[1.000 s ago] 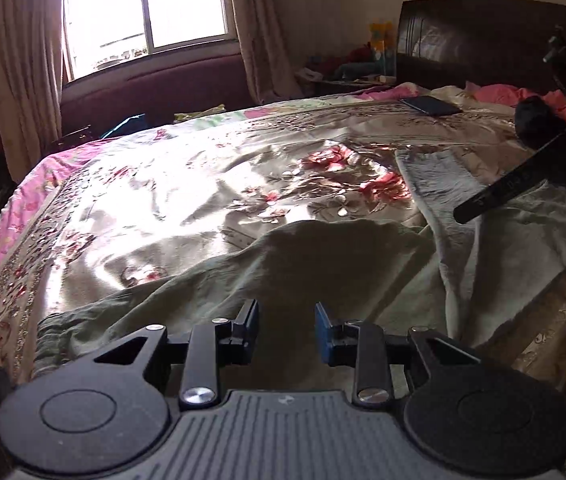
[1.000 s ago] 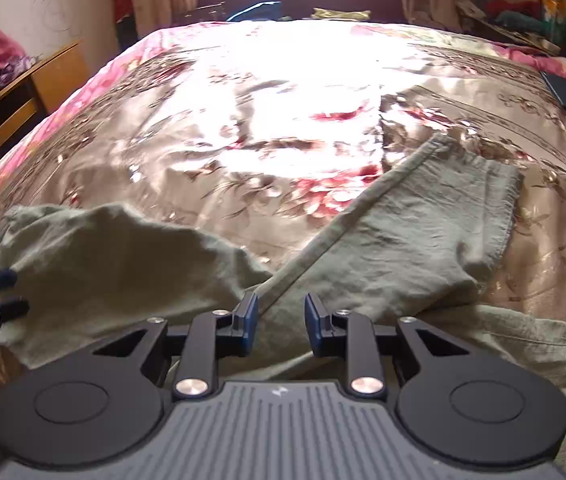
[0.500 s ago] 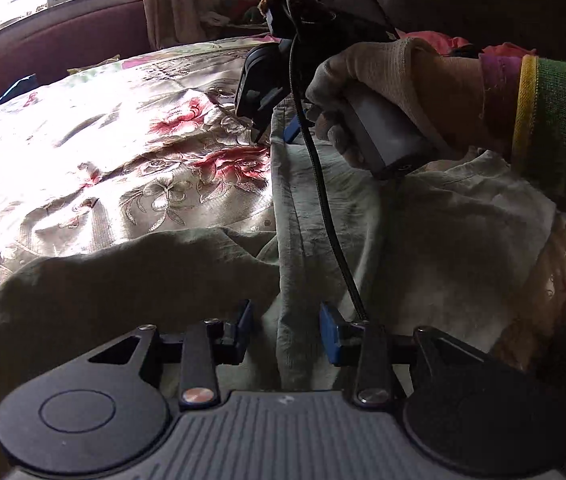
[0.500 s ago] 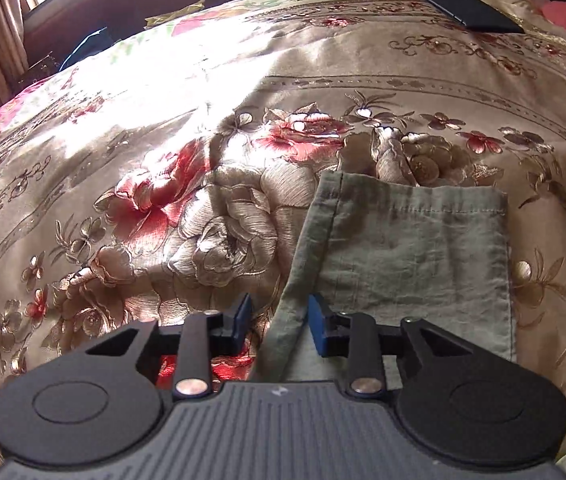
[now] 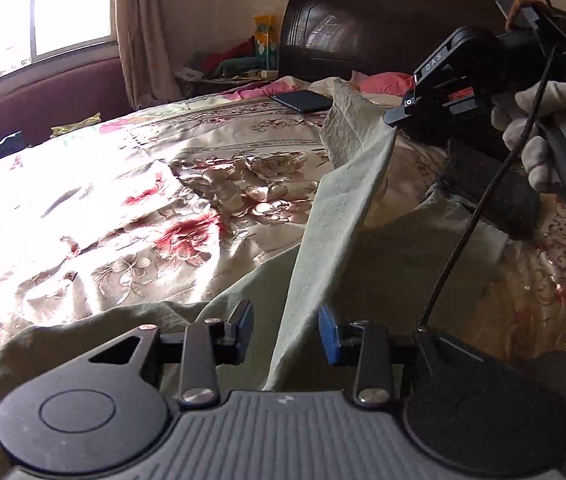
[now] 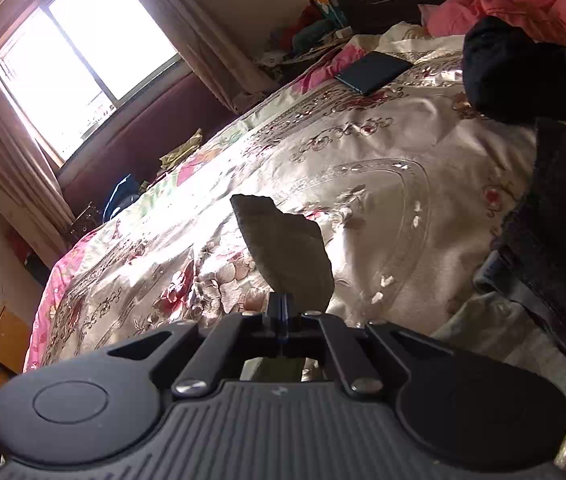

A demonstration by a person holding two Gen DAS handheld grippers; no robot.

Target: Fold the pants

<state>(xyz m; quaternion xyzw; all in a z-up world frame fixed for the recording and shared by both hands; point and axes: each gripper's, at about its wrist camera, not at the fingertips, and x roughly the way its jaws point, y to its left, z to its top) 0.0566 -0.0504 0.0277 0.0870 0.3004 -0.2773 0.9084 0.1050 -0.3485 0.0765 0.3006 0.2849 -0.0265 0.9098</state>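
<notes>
Olive-green pants [image 5: 339, 216] lie on a floral bedspread [image 5: 123, 184]. My right gripper [image 6: 281, 316] is shut on the hem of one pant leg [image 6: 283, 252] and holds it up off the bed; in the left wrist view it [image 5: 393, 122] is at the upper right with the leg stretched taut below it. My left gripper [image 5: 285, 330] is open, its blue pads either side of the taut leg fabric, low over the pants' upper part.
A dark phone [image 5: 303, 101] lies near the head of the bed. Pink bedding [image 6: 531, 0] and a dark garment [image 6: 523, 76] lie by the dark headboard [image 5: 363, 32]. A window [image 5: 35, 12] and a cluttered nightstand [image 5: 239, 68] are behind.
My right gripper has shut on the pant leg's hem and lifted it off the bed. My left gripper stays open, now with the raised leg between its pads.
</notes>
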